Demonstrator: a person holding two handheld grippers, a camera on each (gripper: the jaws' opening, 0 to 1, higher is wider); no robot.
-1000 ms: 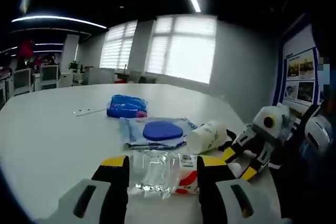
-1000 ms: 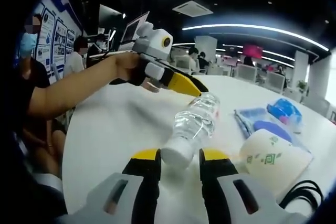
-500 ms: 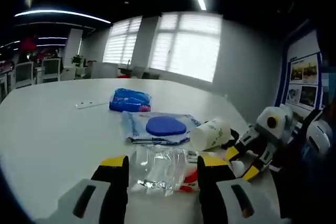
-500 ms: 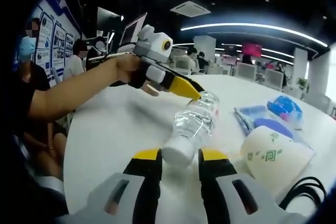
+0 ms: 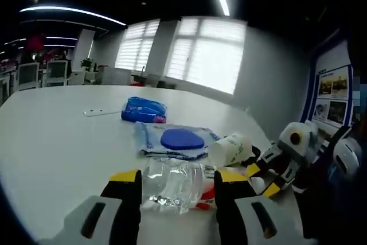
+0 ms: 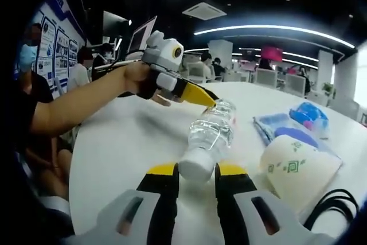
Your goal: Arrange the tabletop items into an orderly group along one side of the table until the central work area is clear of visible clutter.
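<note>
A clear water bottle (image 5: 172, 187) with a red label lies across the white table (image 5: 57, 142), just ahead of my left gripper (image 5: 178, 179), whose jaws stand wide apart. My right gripper (image 6: 196, 170) is shut on the bottle's white cap, and the bottle (image 6: 209, 133) stretches away from it. In the left gripper view the right gripper (image 5: 261, 183) comes in from the right, holding that cap. In the right gripper view the left gripper (image 6: 209, 98) sits by the bottle's far end, held in a person's hand.
A paper cup (image 5: 229, 147) (image 6: 292, 170) lies on its side beside the bottle. Behind it are a plastic bag with a blue disc (image 5: 180, 140) (image 6: 287, 133), a blue packet (image 5: 143, 110) (image 6: 309, 116) and a white strip (image 5: 97, 111). A black cable (image 6: 332, 207) lies near the cup. People (image 6: 28, 55) sit at the table's edge.
Both views have shifted slightly. The cap stays in my right gripper and the left gripper stays by the bottle's far end.
</note>
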